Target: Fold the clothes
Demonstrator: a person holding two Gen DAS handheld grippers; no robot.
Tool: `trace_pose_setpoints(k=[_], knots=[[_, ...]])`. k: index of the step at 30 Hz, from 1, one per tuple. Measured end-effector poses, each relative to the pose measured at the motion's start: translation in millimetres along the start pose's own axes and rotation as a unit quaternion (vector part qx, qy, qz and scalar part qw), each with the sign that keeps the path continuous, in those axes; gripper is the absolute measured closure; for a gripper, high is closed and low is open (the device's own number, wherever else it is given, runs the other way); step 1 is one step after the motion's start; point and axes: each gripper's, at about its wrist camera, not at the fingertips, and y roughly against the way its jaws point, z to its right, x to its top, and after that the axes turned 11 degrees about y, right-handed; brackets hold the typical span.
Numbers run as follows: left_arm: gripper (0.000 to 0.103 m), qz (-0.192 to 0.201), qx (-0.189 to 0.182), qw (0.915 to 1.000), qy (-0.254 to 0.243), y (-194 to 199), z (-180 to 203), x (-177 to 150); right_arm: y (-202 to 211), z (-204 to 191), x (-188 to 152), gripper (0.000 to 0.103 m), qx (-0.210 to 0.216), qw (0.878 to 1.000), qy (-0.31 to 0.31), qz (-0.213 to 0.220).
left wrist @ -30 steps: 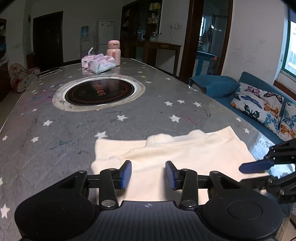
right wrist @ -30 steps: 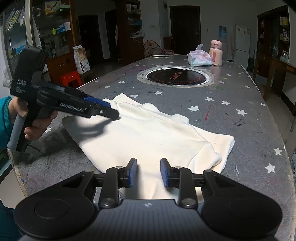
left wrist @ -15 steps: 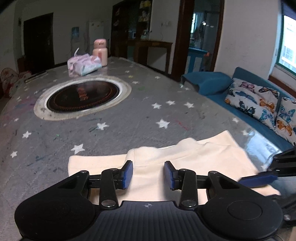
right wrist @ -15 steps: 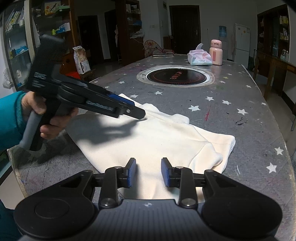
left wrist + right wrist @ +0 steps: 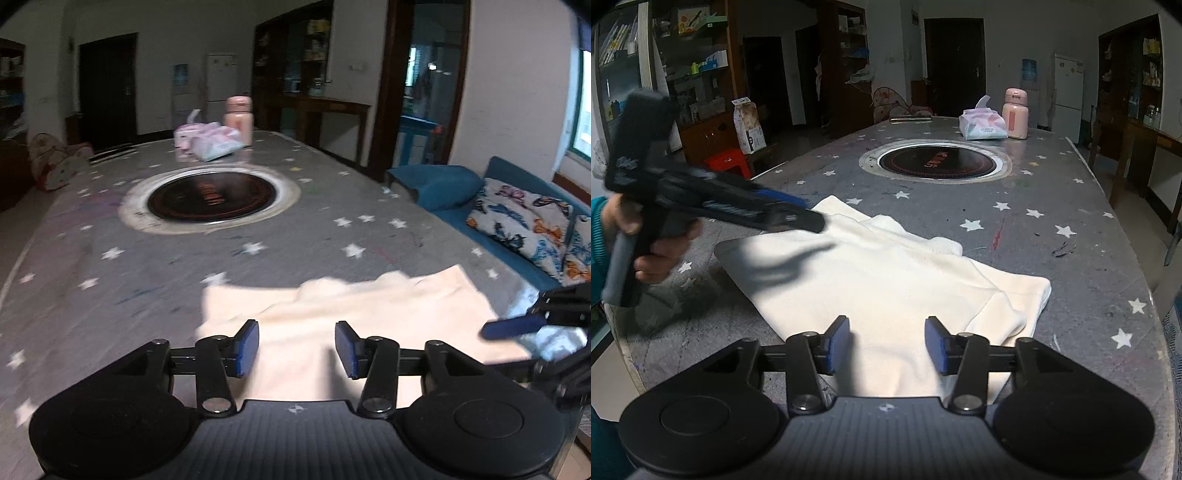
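Observation:
A cream garment lies folded flat on the grey star-patterned table; it also shows in the left wrist view. My left gripper is open and empty, hovering above the garment's near edge; in the right wrist view it is over the garment's far left corner. My right gripper is open and empty above the garment's near edge; its blue fingertips show at the right of the left wrist view.
A round black hotplate is set in the table's middle. A tissue pack and a pink bottle stand at the far end. A blue sofa with butterfly cushions lies past the table's right edge.
My left gripper has pulled back and lifted away from the garment's middle toward its left corner. The right gripper has stayed in place. The garment has not moved.

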Motion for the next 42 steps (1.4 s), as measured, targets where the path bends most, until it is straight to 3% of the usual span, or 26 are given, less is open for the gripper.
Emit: trace_pose_setpoints(k=[8, 16, 21, 25, 31, 33, 42], knots=[[0.038, -0.009, 0.040, 0.9985, 0.037, 16, -19, -11, 0, -3, 8, 0.049, -0.007, 1.000, -0.004, -0.001], [0.011, -0.011, 0.059, 0.9966, 0.056, 22, -25, -11, -7, -20, 21, 0.043, 0.010, 1.000, 0.025, -0.002], [0.005, -0.013, 0.071, 0.9955, 0.061, 25, -27, -11, -14, -34, 27, 0.040, 0.026, 0.999, 0.038, -0.002], [0.000, -0.013, 0.079, 0.9949, 0.062, 26, -28, -11, -20, -46, 31, 0.026, 0.034, 0.998, 0.054, -0.001], [0.000, -0.017, 0.086, 0.9938, 0.069, 24, -33, -12, -30, -61, 37, 0.024, 0.053, 0.996, 0.071, -0.002], [0.000, -0.018, 0.090, 0.9934, 0.070, 24, -34, -13, -33, -65, 38, 0.014, 0.055, 0.996, 0.075, -0.003], [0.000, -0.017, 0.103, 0.9923, 0.066, 24, -37, -14, -41, -76, 41, 0.000, 0.052, 0.995, 0.083, 0.004]])
